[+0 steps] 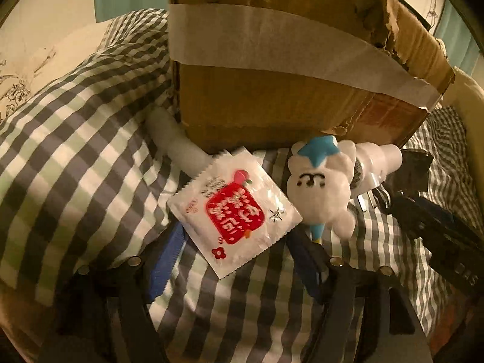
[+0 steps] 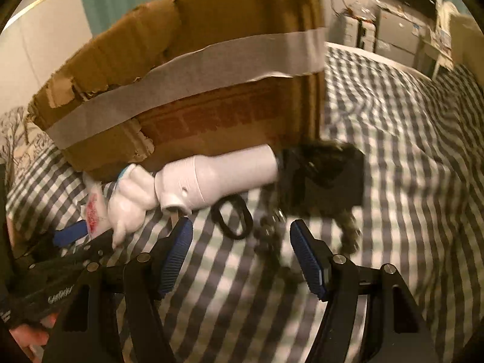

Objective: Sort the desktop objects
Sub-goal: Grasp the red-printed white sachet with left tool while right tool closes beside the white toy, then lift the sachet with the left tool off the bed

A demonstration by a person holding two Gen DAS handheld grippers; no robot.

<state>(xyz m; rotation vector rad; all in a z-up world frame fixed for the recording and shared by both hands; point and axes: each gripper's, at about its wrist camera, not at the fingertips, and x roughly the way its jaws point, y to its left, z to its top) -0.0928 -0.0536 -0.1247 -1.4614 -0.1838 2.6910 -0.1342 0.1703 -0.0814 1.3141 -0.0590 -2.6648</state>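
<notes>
A white sachet (image 1: 236, 211) with a red label lies flat on the checked cloth, between the blue pads of my left gripper (image 1: 239, 257); the jaws stand open and do not press it. Beside it on the right lies a white bear toy (image 1: 320, 187) with a blue star hat, then a white bottle (image 1: 378, 163). In the right wrist view my right gripper (image 2: 242, 257) is open and empty over the cloth, just short of a black hair tie (image 2: 233, 217). The bottle (image 2: 224, 178), toy (image 2: 133, 202) and a black pouch (image 2: 326, 178) lie beyond it.
A torn cardboard box (image 1: 272, 75) with pale tape stands right behind the objects. A white tube (image 1: 172, 139) lies at its left foot. A dark beaded chain (image 2: 348, 233) trails from the pouch. The checked bedcover (image 2: 408, 151) stretches away to the right.
</notes>
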